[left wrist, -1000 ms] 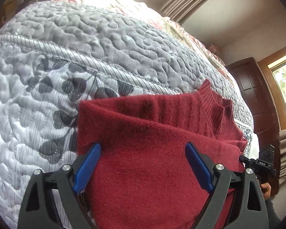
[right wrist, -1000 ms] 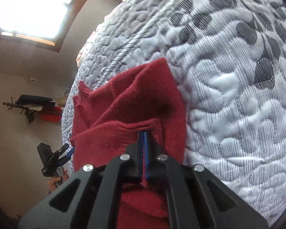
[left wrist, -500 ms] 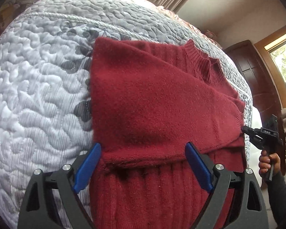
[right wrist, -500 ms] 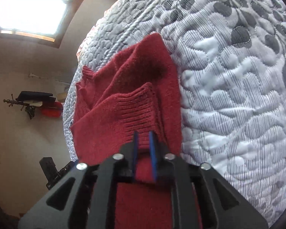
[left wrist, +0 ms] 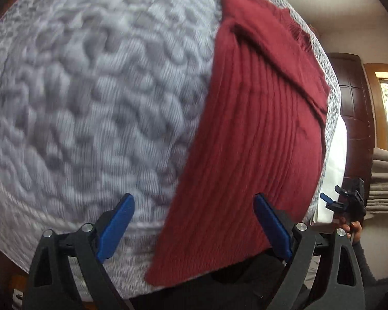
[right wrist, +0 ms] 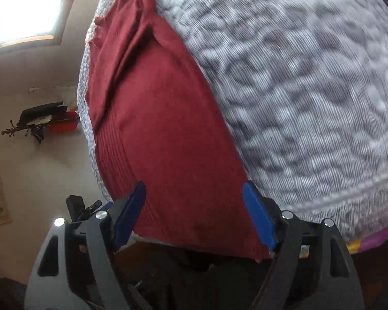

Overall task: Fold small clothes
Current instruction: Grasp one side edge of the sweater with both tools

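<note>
Sweater: the red knit sweater (left wrist: 248, 134) lies flat on the quilted grey bedspread (left wrist: 90, 103), ahead of both tongs, with its near hem hanging a little over the edge of the bed.
Folded part: one flap, probably a sleeve, is already laid across the far upper part of the body (right wrist: 132, 59); the ribbed collar is at the far end.
How it handles: I judge it soft, light and limp. It has no stiffness, so it will sag from any single grip point, and the fuzzy knit should not slip between the pads.
Where to take hold: the two near corners of the hem seem best, one per tong, so that the edge stays straight when lifted and carried toward the collar.
Left gripper (left wrist: 194, 230): the jaws stand wide apart and hold nothing; the near hem of the sweater lies in front of the right-hand blue pad (left wrist: 271, 230) but is not pinched.
Right gripper (right wrist: 194, 211): also spread wide and empty; the hem spans the gap between its fingers, and I see no contact.
Surroundings: a window (right wrist: 20, 7) is far left of the right gripper.
</note>
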`<state>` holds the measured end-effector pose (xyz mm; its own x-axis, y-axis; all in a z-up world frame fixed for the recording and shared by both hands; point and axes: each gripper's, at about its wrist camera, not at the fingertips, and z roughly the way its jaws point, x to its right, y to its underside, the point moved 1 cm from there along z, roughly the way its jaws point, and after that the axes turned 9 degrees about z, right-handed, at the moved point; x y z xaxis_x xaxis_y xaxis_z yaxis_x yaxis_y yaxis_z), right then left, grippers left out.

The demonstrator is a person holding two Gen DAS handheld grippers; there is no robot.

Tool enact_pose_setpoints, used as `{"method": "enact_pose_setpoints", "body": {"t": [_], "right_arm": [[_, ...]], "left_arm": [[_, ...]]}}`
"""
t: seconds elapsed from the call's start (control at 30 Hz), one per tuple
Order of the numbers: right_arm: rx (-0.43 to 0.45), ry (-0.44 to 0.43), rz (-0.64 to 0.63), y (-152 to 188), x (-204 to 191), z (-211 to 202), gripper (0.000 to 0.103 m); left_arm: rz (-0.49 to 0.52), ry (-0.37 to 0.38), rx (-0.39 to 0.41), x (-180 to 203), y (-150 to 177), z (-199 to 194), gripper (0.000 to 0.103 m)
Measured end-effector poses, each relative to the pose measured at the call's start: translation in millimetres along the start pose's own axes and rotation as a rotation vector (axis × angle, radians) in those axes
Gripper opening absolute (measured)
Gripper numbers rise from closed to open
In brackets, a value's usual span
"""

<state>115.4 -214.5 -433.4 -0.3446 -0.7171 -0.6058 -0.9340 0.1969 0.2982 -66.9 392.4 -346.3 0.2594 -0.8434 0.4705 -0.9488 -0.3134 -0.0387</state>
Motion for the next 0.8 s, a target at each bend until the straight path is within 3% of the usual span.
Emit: {"method": "enact_pose_setpoints", "body": {"t": [0.2,0.33,0.5,0.6,0.8], "right_arm": [[-0.087,0.017,0.05,38.7,58.1,5.0,0.077],[-0.106,0.002,0.043,49.6,75.8,13.1,0.077],[-0.153,-0.004,-0.005,56.7,74.0,35.5,0.073],[-0.16,0.004,-0.038,60.9,69.0,48.3,0.071],[-0.163,-0.012,-0.041,61.6,51.6,73.6,0.071]], "left_arm": [[-0.088,0.066,-0.112,-24.6,53.0,25.3,0.093],[-0.142,0.113,-0.091,-29.1,65.0,32.1,0.093],[-0.166,0.136,-0.065,-27.7,72.7,33.4,0.093],[-0.122,0.139,-0.06,-18.6,73.6,35.1,0.093],[-0.106,0.162,-0.115,-5.9,67.9,55.6,0.092]]}}
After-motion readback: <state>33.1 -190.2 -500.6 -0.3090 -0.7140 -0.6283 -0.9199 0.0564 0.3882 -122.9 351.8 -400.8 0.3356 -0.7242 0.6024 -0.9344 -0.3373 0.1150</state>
